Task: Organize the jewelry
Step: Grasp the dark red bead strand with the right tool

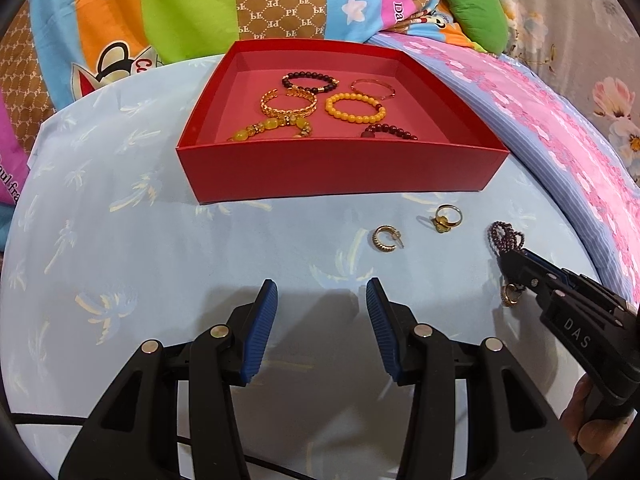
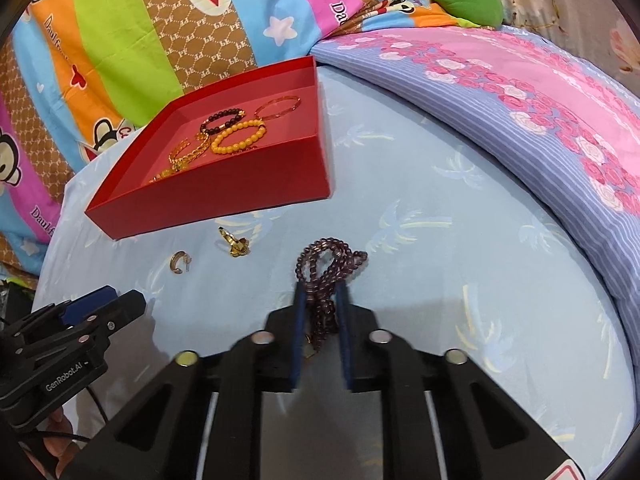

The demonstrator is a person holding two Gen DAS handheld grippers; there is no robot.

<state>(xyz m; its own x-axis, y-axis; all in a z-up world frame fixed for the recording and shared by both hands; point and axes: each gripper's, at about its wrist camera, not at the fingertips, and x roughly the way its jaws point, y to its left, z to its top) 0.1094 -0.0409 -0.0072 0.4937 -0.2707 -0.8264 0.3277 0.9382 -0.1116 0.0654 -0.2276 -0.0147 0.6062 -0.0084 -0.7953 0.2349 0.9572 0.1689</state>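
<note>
Six pieces already lie in the red box (image 1: pixel 340 168): two dark bead bracelets, one yellow bead bracelet, one thin bangle, one gold chain bracelet, one yellow pendant string. Outside, toward 5 o'clock of the box, one hoop earring (image 1: pixel 385 237), one gold ring (image 1: pixel 446 218) and one purple bead necklace (image 2: pixel 326 268) remain. Right gripper (image 2: pixel 320 292) pinches the necklace; left gripper (image 1: pixel 322 300) hangs spread, empty.

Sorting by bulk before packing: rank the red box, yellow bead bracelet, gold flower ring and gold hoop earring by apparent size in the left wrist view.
1. red box, by far the largest.
2. yellow bead bracelet.
3. gold flower ring and gold hoop earring: they look alike, so no ranking.
</note>
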